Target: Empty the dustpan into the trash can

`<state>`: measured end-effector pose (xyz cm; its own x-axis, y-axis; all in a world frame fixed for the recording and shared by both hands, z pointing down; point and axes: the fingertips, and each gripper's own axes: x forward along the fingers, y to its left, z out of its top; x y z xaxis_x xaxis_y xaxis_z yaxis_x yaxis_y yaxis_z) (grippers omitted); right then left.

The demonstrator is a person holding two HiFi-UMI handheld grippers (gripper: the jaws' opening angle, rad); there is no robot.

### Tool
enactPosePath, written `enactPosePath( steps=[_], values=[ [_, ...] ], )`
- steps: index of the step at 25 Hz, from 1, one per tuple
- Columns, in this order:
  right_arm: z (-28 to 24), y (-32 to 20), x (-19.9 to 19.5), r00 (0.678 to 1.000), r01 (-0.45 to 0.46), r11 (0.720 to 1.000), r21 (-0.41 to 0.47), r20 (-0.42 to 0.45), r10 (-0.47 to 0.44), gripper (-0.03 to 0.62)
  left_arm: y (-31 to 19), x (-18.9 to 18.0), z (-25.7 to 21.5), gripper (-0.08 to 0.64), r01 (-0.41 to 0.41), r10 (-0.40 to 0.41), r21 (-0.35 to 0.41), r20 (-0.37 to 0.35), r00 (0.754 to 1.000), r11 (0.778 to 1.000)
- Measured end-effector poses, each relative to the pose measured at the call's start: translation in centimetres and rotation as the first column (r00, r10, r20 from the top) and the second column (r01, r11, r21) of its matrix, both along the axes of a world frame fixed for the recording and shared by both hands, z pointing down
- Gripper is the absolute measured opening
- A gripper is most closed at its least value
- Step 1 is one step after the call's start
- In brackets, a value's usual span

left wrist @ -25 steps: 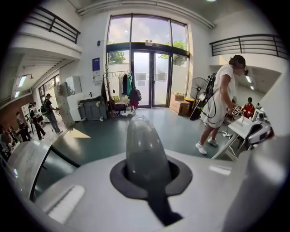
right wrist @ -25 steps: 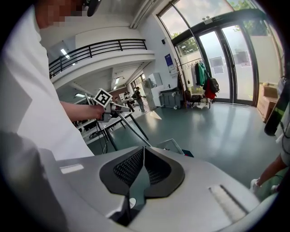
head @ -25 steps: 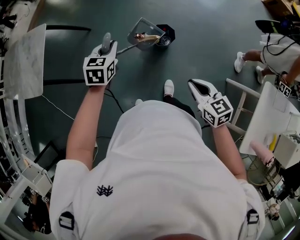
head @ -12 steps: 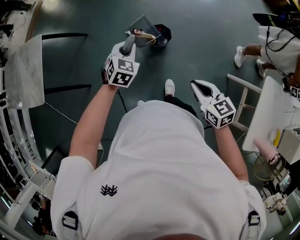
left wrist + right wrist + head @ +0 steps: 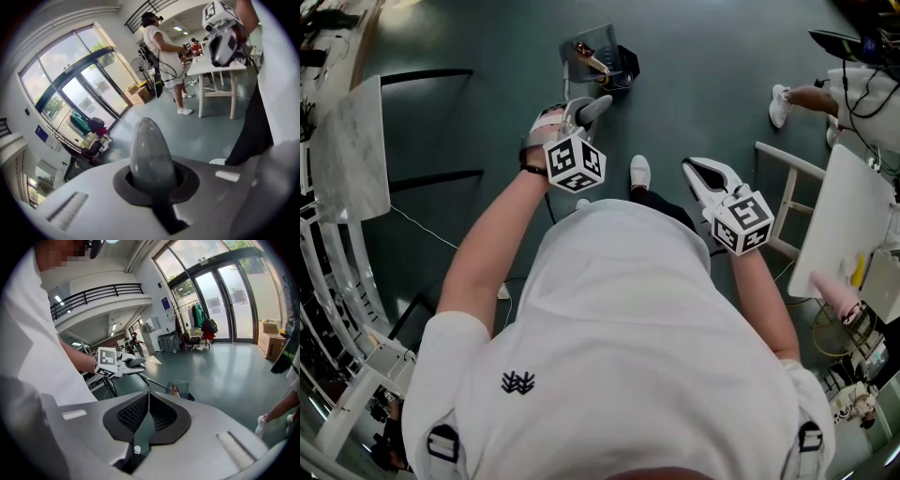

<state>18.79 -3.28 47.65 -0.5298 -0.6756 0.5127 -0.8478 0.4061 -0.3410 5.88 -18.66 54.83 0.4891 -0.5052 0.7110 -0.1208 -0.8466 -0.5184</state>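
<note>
Left gripper (image 5: 581, 112) jaws clamped the dustpan handle (image 5: 151, 154). The clear dustpan (image 5: 584, 49) sat tilted at the black trash can (image 5: 629, 64), ahead of the jaws. Right gripper (image 5: 707, 176) jaws were pressed together, nothing between.

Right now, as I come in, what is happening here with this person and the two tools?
A person in a white shirt holds a gripper in each hand. The left gripper is shut on the grey handle of a clear dustpan, whose pan is at the small black trash can on the floor, with litter in it. The right gripper is shut on nothing. Whether anything has reached the can I cannot tell.
</note>
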Motion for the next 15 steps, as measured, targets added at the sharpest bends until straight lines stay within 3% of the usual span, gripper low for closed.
enactPosePath(
  steps=[7, 15],
  values=[
    [0.4, 0.2, 0.5, 1.000, 0.007, 1.000, 0.003, 0.004, -0.007, 0.009, 2.7, 1.6, 1.8, 0.057, -0.169, 0.157, 0.081, 0.137, 0.978, 0.982],
    [0.3, -0.1, 0.8, 1.000, 0.020, 1.000, 0.009, 0.004, -0.020, 0.009, 3.0, 1.9, 2.6, 0.057, -0.284, 0.240, 0.133, 0.274, 0.931, 0.950]
  ],
)
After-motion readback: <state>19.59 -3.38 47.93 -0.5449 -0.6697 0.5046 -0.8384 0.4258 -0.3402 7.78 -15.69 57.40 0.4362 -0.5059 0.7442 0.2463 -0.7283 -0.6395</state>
